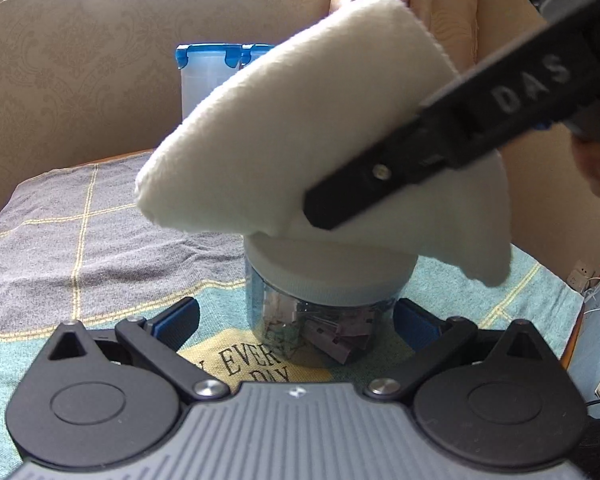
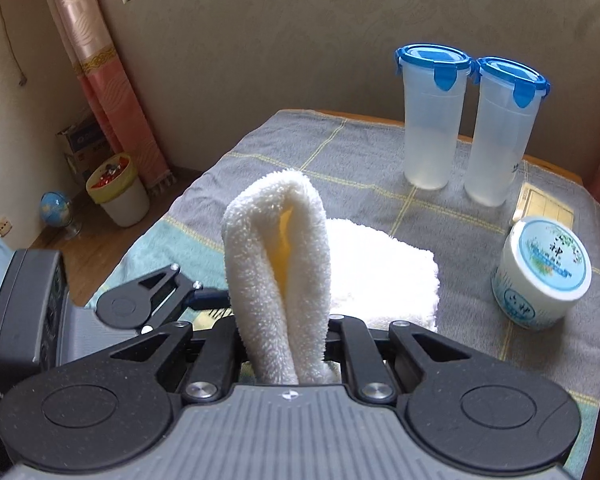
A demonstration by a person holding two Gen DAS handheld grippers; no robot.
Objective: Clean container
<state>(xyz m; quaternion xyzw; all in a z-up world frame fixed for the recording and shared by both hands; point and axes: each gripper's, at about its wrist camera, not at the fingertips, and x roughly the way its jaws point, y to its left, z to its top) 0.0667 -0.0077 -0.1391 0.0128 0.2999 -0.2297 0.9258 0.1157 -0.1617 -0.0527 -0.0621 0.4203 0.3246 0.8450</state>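
Note:
A clear jar (image 1: 320,320) with a white screw lid (image 1: 328,268) stands on the tablecloth between the blue pads (image 1: 176,320) of my left gripper (image 1: 296,316). The left pad stands clear of the glass, and the jaws are open around the jar. A folded white towel (image 1: 300,140) rests on the lid. My right gripper (image 1: 332,208) comes in from the upper right and is shut on that towel. In the right wrist view the towel (image 2: 276,272) stands up between the right gripper's (image 2: 286,344) jaws and hides the jar. The left gripper (image 2: 152,300) shows at the left there.
Two tall translucent cups with blue clip lids (image 2: 432,120) (image 2: 504,132) stand at the back of the table. A white labelled tub (image 2: 540,272) sits at the right. A checked cloth (image 2: 340,148) covers the table. On the floor are a bin (image 2: 116,196) and a globe (image 2: 54,208).

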